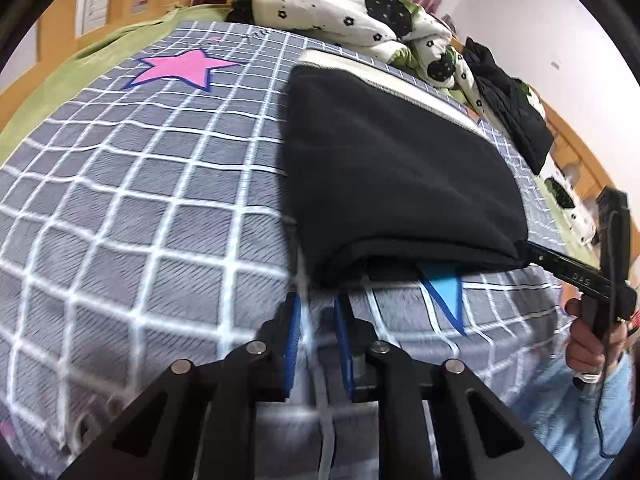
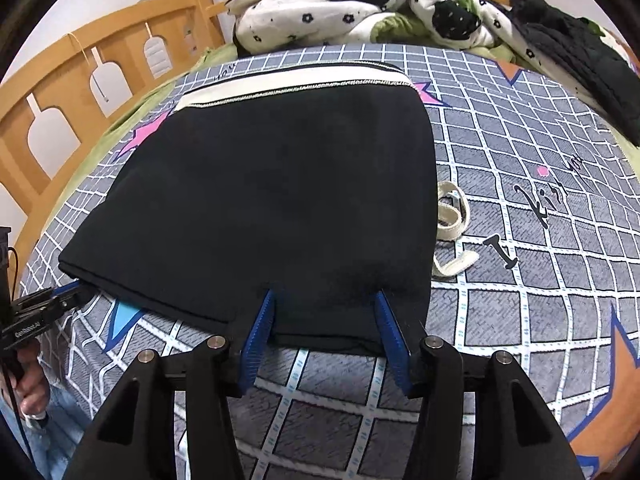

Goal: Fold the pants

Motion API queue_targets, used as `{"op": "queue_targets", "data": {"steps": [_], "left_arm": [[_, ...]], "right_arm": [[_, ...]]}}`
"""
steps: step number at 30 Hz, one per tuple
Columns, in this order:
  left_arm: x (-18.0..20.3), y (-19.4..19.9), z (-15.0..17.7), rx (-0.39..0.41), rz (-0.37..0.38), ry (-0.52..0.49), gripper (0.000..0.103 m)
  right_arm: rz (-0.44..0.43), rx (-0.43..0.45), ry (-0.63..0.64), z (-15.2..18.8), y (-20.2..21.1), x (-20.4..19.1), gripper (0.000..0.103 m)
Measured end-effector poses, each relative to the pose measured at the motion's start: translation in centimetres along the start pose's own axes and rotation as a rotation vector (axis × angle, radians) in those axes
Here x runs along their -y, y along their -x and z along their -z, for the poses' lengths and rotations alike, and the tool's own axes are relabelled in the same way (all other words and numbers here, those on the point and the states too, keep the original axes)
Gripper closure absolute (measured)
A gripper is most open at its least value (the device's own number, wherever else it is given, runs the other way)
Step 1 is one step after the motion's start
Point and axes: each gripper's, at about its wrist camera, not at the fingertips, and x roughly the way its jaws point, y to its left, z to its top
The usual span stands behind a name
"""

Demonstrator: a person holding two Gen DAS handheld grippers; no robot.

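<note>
The black pants (image 2: pixel 260 200) are laid folded on the checked bedspread (image 2: pixel 520 280). The right gripper (image 2: pixel 326 300) is held apart over their near edge; the left gripper (image 1: pixel 316 304) is nearly closed, empty.

I see open checked bedspread (image 1: pixel 120 200) left of the folded pants (image 2: pixel 260 200), clear for passing. A loose cream drawstring (image 2: pixel 452 216) lies just right of them. The crumpled quilt (image 2: pixel 360 4) and dark garment (image 2: pixel 580 56) block the far side.

Folded pants (image 2: pixel 260 200) lie flat on bedsheet (image 2: pixel 520 272) — quilt (image 2: pixel 360 4) heaped behind; strap (image 2: pixel 452 216) just right of pants; headboard (image 2: pixel 60 96) at left.
</note>
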Motion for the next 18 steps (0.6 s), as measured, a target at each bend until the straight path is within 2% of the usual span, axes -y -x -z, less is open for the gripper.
{"op": "queue_targets", "data": {"steps": [2,4,6,7,8,10,11,13,16,18], "left_arm": [[0.4,2.4,-0.2,0.051,-0.025,-0.013,0.086],[1.2,4.3,-1.3,0.082,-0.04,-0.029,0.086],[2.5,6.1,-3.2,0.109,-0.055,-0.041,0.086],[3.1,6.8,-4.5,0.125,-0.039,-0.039,0.086],[3.4,7.1,-5.5,0.133,-0.023,-0.033,0.086],[4.6,6.9,-7.6,0.164,0.007,-0.052,0.079],[5.3,6.2,-8.3,0.179,-0.003,-0.08,0.078],[5.9,4.3,-8.8,0.168,-0.022,-0.116,0.077],[5.8,-1.0,-6.9,0.059,-0.003,-0.124,0.077],[5.6,-3.9,-5.0,-0.004,-0.062,-0.157,0.078]], "right_arm": [[-0.001,-0.011,-0.013,-0.2,0.9,0.2,0.059],[0.026,0.015,-0.037,-0.6,2.6,0.3,0.065],[0.056,0.038,-0.043,-2.2,5.2,-0.3,0.065],[0.044,0.079,-0.036,-2.9,6.6,-0.6,0.066],[0.022,0.141,-0.024,-3.3,8.1,-0.9,0.059],[-0.003,0.273,0.013,-3.9,10.4,-1.4,0.05],[0.004,0.307,0.019,-4.2,10.6,-1.5,0.05],[0.009,0.288,0.002,-4.8,9.8,-1.5,0.05],[-0.03,0.24,0.0,-4.8,7.2,-1.5,0.051],[-0.012,0.145,-0.014,-4.1,4.2,-1.4,0.055]]}}
